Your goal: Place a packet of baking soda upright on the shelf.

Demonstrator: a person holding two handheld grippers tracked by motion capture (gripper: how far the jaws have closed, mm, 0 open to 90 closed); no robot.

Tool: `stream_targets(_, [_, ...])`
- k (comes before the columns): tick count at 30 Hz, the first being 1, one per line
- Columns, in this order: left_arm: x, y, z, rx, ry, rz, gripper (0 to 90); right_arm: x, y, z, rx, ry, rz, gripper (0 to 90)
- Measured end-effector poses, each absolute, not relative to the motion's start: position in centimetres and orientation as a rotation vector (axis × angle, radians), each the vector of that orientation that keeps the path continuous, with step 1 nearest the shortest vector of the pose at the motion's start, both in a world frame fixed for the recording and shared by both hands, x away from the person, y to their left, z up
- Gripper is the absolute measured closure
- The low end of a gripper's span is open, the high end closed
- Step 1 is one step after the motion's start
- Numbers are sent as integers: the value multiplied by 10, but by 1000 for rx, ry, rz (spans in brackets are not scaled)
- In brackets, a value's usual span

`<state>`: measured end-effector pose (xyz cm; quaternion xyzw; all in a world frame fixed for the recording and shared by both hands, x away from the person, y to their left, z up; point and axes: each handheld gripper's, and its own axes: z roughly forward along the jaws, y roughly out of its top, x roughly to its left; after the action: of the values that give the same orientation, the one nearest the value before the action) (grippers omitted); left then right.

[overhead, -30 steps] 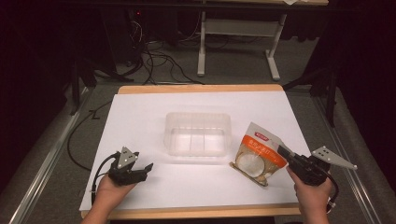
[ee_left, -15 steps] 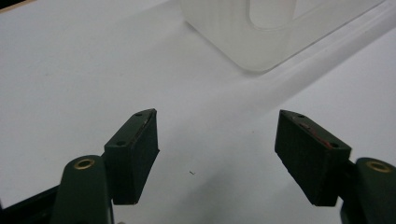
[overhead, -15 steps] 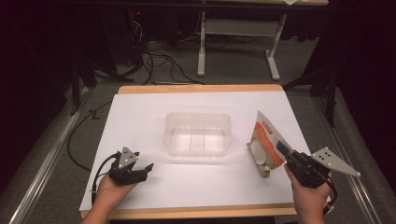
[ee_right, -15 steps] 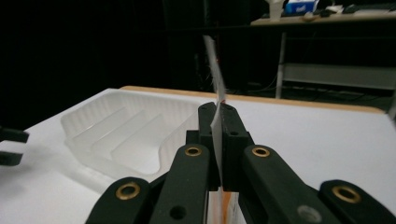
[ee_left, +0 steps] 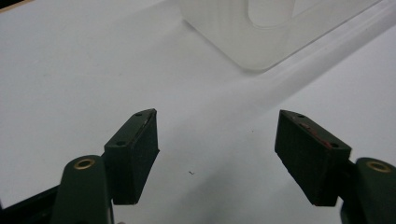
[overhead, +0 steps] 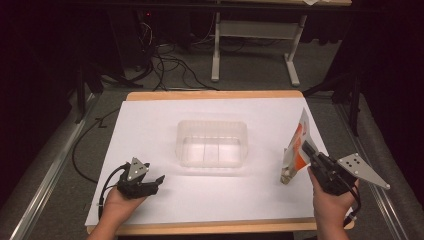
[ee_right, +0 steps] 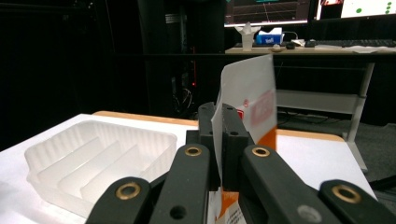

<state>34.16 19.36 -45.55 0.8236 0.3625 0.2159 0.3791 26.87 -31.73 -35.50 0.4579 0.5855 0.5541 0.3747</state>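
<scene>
A white and orange packet [overhead: 297,148] stands on edge near the table's right side, lifted upright. My right gripper [overhead: 306,148] is shut on it, and the packet [ee_right: 250,100] rises between the closed jaws in the right gripper view. A clear plastic tray [overhead: 212,143] with inner dividers sits in the middle of the white table [overhead: 150,125]; the tray [ee_right: 93,158] lies to the left of the packet in the right gripper view. My left gripper [overhead: 156,181] rests at the front left, open, nothing between its fingers [ee_left: 135,154], with a corner of the tray [ee_left: 261,32] ahead of it.
The table's wooden front edge [overhead: 220,228] runs just before both hands. Beyond the far edge is a dark floor with cables [overhead: 165,65] and a desk frame [overhead: 255,35]. A desk with monitors [ee_right: 303,28] stands behind.
My right gripper has tipped the packet from lying flat to standing on edge and drawn it slightly right, away from the tray. The left gripper has stayed put.
</scene>
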Motion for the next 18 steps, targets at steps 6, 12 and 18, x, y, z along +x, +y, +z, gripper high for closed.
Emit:
stream_targets(6, [341, 195, -455, 2103, 926, 550, 306, 275, -310, -348, 1141, 1498, 1412, 900])
stream_targets(12, [341, 195, -455, 2098, 926, 550, 306, 281, -295, -329, 1079, 1482, 1447, 900])
stream_targets(18, [340, 196, -454, 2091, 925, 549, 306, 287, -278, -308, 1024, 1469, 1472, 900])
